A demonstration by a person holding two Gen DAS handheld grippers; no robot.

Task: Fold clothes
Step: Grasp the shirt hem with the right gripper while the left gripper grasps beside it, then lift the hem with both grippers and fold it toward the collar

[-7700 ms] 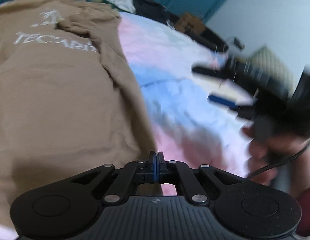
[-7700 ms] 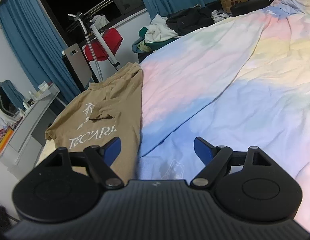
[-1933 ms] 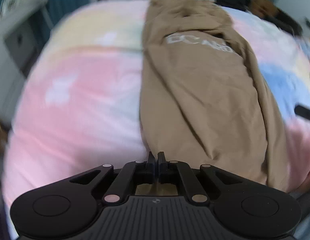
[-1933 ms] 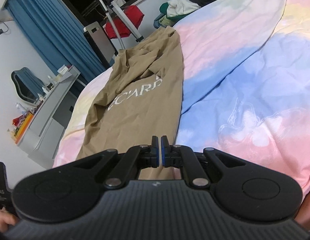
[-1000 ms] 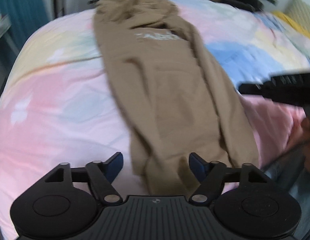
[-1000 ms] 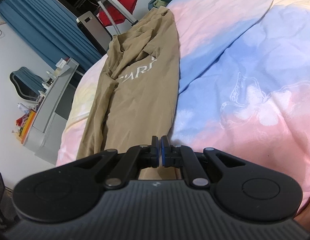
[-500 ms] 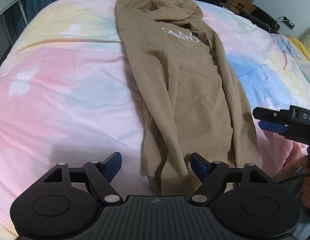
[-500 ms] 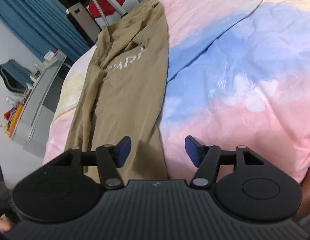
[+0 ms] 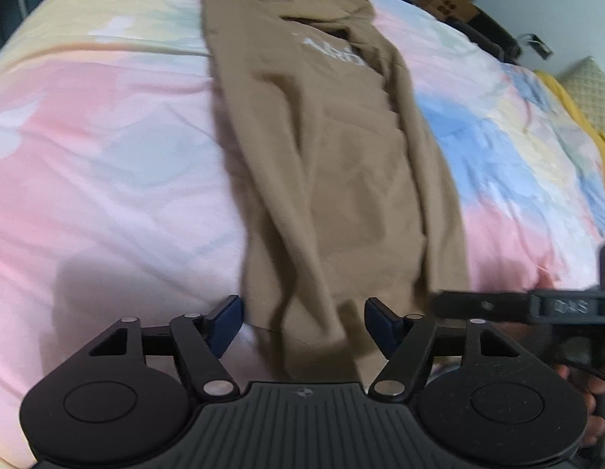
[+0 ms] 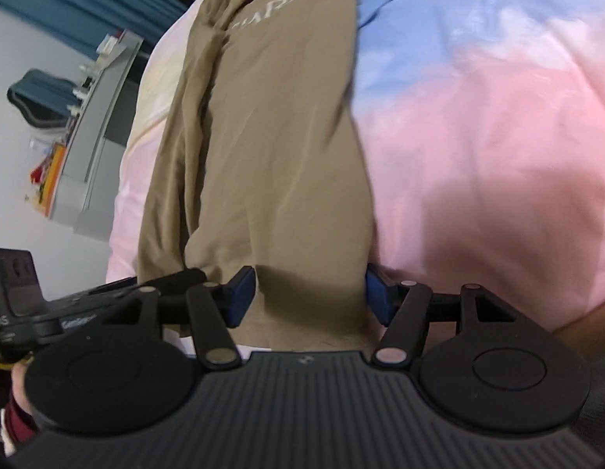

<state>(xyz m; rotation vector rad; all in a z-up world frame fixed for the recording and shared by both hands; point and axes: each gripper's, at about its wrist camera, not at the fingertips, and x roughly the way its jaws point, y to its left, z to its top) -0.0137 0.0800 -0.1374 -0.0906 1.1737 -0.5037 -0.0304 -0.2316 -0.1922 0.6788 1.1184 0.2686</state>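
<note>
White print on the tan shirt (image 9: 325, 164) is partly folded under, reading roughly "ARD". Small lettering on the right claw (image 9: 568, 306) body is illegibly blurred.

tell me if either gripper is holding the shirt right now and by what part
Nothing is held. The left gripper and right gripper both have open jaws at the near hem of the tan shirt.

A long folded shirt (image 9: 333, 164) lies lengthwise on the bedspread (image 9: 107, 148), its near hem at the bed's front edge. The left gripper (image 9: 304, 322) and right gripper (image 10: 310, 295) sit side by side at that hem, jaws apart, each straddling it. A desk (image 10: 95, 125) stands left of the bed.
</note>
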